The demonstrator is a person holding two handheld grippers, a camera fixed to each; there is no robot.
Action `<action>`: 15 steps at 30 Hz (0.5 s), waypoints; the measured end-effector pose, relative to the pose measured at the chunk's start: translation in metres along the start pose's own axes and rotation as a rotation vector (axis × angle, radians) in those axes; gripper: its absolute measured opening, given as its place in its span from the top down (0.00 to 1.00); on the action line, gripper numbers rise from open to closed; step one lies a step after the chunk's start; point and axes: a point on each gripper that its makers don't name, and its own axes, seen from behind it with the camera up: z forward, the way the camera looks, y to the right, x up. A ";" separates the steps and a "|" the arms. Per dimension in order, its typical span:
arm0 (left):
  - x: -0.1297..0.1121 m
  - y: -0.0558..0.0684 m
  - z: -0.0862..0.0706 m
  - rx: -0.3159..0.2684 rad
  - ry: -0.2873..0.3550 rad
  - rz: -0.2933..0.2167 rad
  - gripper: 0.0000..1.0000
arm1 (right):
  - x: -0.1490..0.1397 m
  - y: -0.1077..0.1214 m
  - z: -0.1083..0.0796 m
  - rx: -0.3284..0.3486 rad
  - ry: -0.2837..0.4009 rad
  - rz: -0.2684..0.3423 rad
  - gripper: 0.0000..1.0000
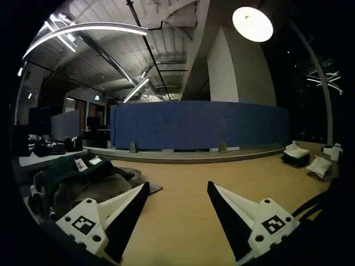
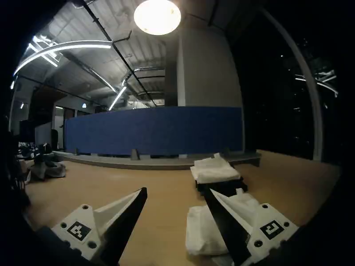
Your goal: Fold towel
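An unfolded heap of towels (image 1: 84, 179) is seen at the left of the left gripper view, lying on the wooden table (image 1: 186, 213); a dark green towel (image 1: 71, 168) is draped over a brownish one (image 1: 97, 188), and neither is touched by a finger. In the right gripper view the same heap (image 2: 46, 169) is made out far off to the left. Finished work is found on the other side: a folded white towel (image 2: 202, 230) lies just beside the right gripper (image 2: 175, 189), partly hidden by one of its fingers; a second folded white towel (image 2: 215, 170) is set on a dark stack (image 2: 222, 185) farther back. Both jaws of the right gripper are spread wide and nothing is held between them; the left gripper (image 1: 177, 183) is likewise released, its fingers parted over bare table, near the heap but apart from it.

The step in hand is judged to be the fetching of the next towel; no cloth has yet been taken up or spread. For the next move the left gripper would have to be carried to the heap, an edge or corner of the top towel pinched, and the cloth drawn out flat onto the open table; care would be called for so that a single layer is caught.

A blue partition (image 1: 195, 124) closes off the far side of the table.
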 end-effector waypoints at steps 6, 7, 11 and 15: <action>0.000 0.000 0.000 0.000 0.000 0.000 0.04 | -0.005 -0.003 0.000 -0.006 0.000 -0.019 0.00; 0.000 0.000 0.000 0.000 0.000 0.000 0.04 | -0.005 -0.003 0.000 -0.005 0.000 -0.019 0.00; 0.000 0.000 0.000 0.000 0.000 0.000 0.04 | -0.007 -0.003 -0.001 -0.005 0.000 -0.018 0.00; 0.000 0.000 0.000 0.000 0.000 0.000 0.04 | -0.007 -0.003 -0.001 -0.006 0.000 -0.018 0.00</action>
